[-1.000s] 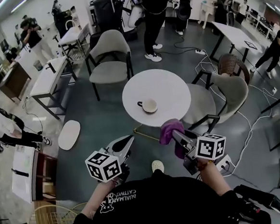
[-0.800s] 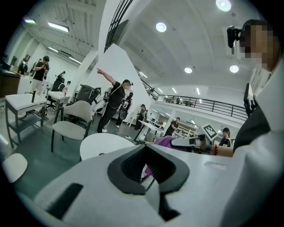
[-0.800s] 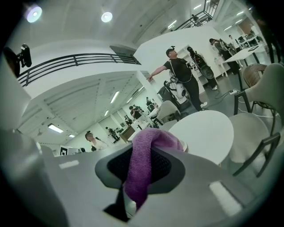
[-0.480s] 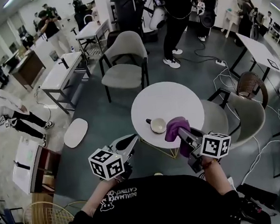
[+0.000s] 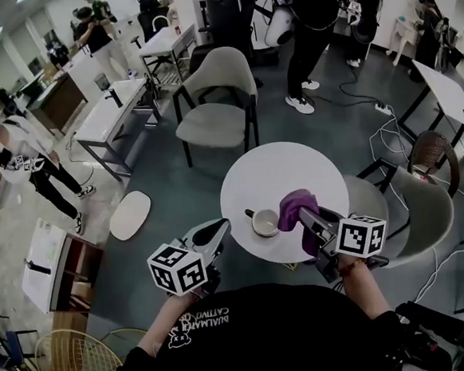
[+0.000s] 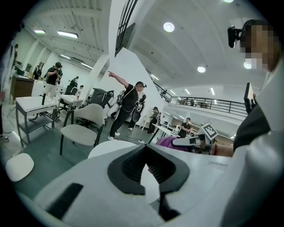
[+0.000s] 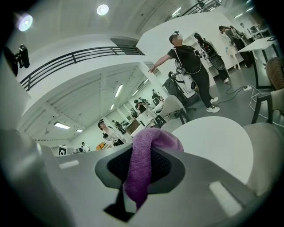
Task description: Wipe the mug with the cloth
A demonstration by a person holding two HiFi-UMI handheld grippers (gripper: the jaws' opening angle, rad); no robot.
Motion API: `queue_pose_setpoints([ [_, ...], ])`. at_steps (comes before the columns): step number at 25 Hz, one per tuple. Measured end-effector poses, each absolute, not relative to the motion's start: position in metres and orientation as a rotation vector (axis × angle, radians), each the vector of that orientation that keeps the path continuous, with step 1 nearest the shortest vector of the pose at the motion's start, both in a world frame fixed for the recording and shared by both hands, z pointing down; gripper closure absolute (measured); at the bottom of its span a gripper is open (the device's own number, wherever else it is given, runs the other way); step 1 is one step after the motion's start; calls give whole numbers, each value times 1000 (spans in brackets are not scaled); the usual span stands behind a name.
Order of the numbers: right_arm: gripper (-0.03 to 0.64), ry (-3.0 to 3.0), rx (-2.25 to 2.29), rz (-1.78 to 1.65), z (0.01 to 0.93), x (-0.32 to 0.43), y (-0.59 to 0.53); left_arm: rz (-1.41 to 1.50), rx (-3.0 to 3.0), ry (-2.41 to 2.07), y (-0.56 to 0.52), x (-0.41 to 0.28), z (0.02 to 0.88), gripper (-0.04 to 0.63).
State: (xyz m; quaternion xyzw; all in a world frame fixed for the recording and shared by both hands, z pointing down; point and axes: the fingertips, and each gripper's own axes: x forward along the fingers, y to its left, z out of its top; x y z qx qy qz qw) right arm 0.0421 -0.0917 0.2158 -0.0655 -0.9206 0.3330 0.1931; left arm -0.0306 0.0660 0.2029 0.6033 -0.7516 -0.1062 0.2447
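My left gripper [image 5: 218,228] hangs just off the near left edge of the round white table [image 5: 286,164], its jaws pressed together with nothing between them. Right of it the mug [image 5: 264,222] stands upright on the near part of the table, handle pointing left. Next comes the purple cloth [image 5: 294,208], bunched over the tips of my right gripper [image 5: 305,215], whose jaws pinch it. The cloth sits just beside the mug's rim; I cannot tell whether they touch. Further right a grey chair [image 5: 425,205] stands against the table
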Motion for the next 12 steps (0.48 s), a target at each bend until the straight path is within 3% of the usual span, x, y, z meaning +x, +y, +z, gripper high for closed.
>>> queue_pose_setpoints([
  [12, 540, -2466, -189, 1017, 272, 21, -96, -275, 1556, -2035, 65, -46, 251, 597],
])
